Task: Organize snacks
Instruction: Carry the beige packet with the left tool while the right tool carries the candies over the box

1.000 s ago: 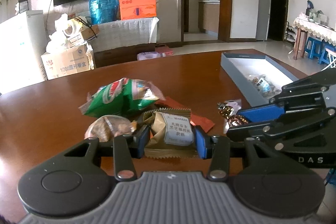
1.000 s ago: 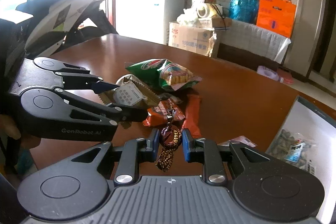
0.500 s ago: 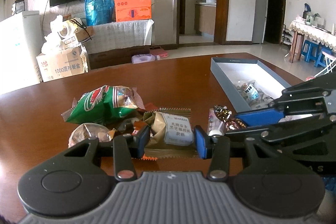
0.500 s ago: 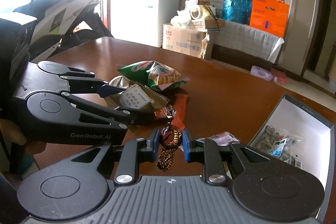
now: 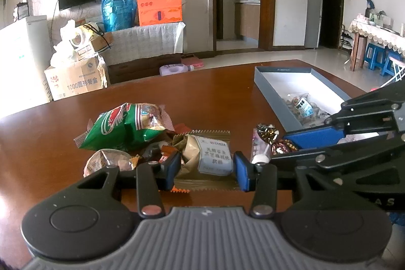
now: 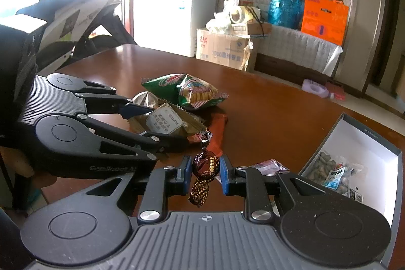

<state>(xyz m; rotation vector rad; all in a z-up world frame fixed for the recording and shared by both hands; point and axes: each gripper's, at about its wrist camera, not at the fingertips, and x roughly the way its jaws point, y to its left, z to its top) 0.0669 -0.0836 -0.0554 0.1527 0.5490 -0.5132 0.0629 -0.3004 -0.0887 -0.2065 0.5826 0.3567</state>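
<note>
The brown bench (image 5: pixel 227 92) carries a grey box (image 5: pixel 268 82) with one nut bag inside, well apart from the green bag (image 5: pixel 126 125). The left gripper (image 5: pixel 206 168) is closed on a gold packet (image 5: pixel 210 156); the right gripper (image 6: pixel 204 172) is closed on a wrapped candy (image 6: pixel 205 166). I think both should travel over the box wall before letting go. Compared with a second ago, both snacks are higher and the box looks nearer.

Left claw (image 5: pixel 206 170): black frame, blue pads, closed on a gold-brown sachet (image 5: pixel 202 156) with white label. Beyond it, green-and-red chip bag (image 5: pixel 126 127). Right claw (image 6: pixel 203 173): black, blue pads, pinching a dark brown candy (image 6: pixel 203 168) with gold-speckled twists. Desk (image 5: pixel 215 92): glossy reddish-brown. Right of both claws, box (image 5: pixel 268 82): grey outside, white inside.
</note>
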